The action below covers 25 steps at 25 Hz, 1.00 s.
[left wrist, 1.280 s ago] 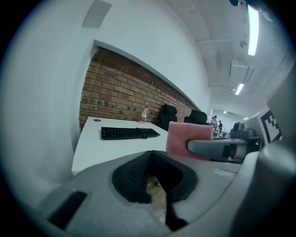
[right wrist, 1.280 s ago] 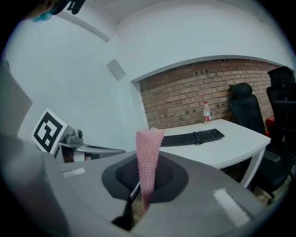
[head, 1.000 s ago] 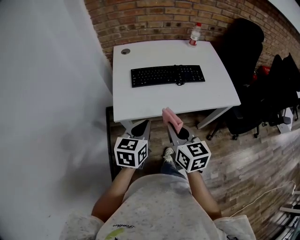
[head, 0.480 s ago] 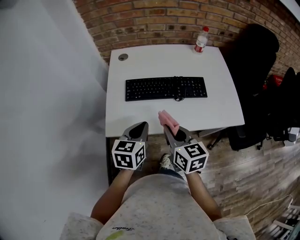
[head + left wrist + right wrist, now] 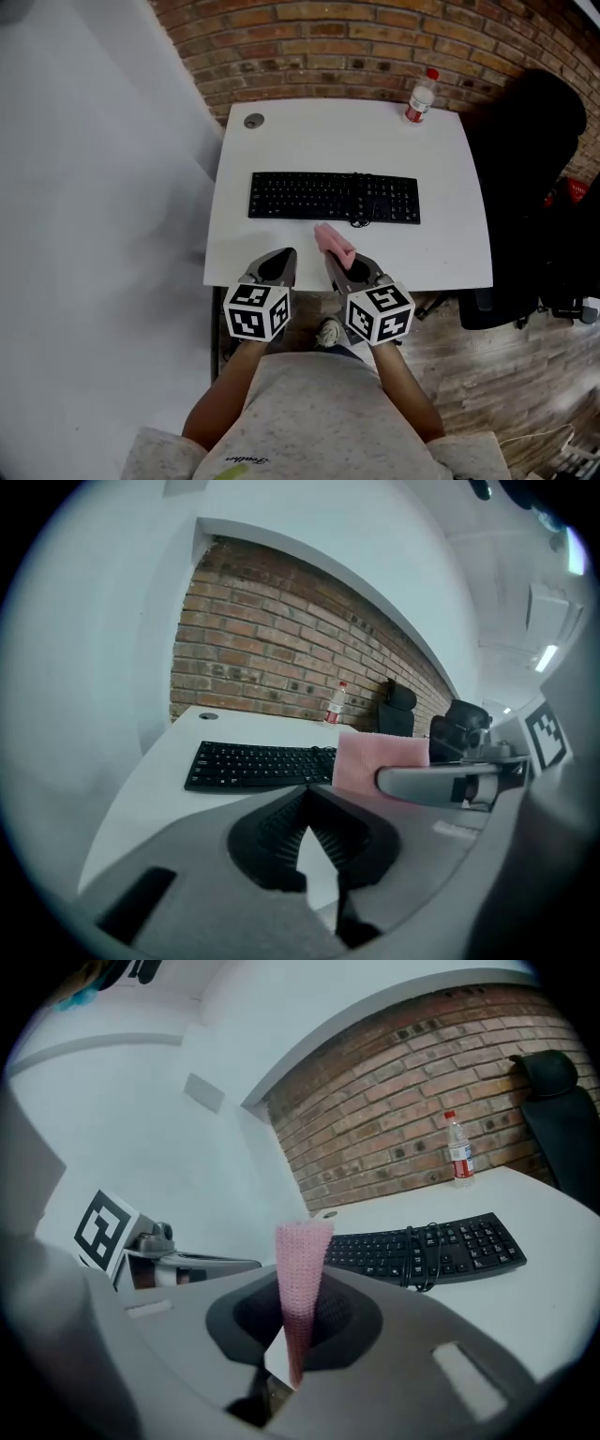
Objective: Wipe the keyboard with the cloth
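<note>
now the left tool (image 5: 277, 262) hangs over the near edge of the white bench (image 5: 281, 150), its jaws pressed together at the tips with nothing between them; the left gripper view (image 5: 307, 789) shows this plainly. just beside it, the right tool (image 5: 341, 265) is clamped on a pink cloth (image 5: 333, 242), which stands up out of the jaws as a narrow folded strip in the right gripper view (image 5: 302, 1251). the cloth is in the air above the bench's front part, near the black keyboard (image 5: 333, 197) but apart from it. the keyboard lies across the middle of the bench with a dark cable (image 5: 357, 221) looped at its near edge. a plastic bottle (image 5: 422, 96) with a red cap stands at the far right corner by the brick wall (image 5: 356, 47). a black office chair (image 5: 534, 169) sits right of the bench.
</note>
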Each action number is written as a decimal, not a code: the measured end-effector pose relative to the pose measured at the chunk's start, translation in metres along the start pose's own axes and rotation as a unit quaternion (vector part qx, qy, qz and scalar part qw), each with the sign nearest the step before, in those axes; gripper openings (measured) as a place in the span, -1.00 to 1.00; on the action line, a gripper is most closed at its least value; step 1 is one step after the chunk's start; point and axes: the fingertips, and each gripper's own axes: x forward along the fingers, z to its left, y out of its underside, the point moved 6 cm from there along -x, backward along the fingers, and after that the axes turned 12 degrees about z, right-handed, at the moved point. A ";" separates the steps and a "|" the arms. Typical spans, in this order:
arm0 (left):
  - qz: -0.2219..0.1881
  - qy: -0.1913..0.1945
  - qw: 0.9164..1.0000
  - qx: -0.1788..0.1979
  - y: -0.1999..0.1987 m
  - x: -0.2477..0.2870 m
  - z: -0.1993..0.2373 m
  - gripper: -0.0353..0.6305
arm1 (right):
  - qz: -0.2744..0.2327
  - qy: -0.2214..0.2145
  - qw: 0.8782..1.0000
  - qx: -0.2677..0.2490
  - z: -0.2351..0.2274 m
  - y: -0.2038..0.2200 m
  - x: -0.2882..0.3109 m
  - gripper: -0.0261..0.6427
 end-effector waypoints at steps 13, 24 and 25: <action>-0.008 -0.032 0.999 -0.020 -0.023 0.014 0.039 -0.91 | 0.022 -0.059 0.998 -0.011 -0.002 -0.040 0.059 -0.85; -0.005 -0.031 0.999 -0.029 -0.058 0.031 0.121 -0.91 | 0.050 -0.098 0.994 0.018 0.012 -0.093 0.155 -0.85; -0.004 -0.031 0.999 -0.032 -0.060 0.032 0.129 -0.91 | 0.053 -0.100 0.993 0.024 0.013 -0.097 0.164 -0.85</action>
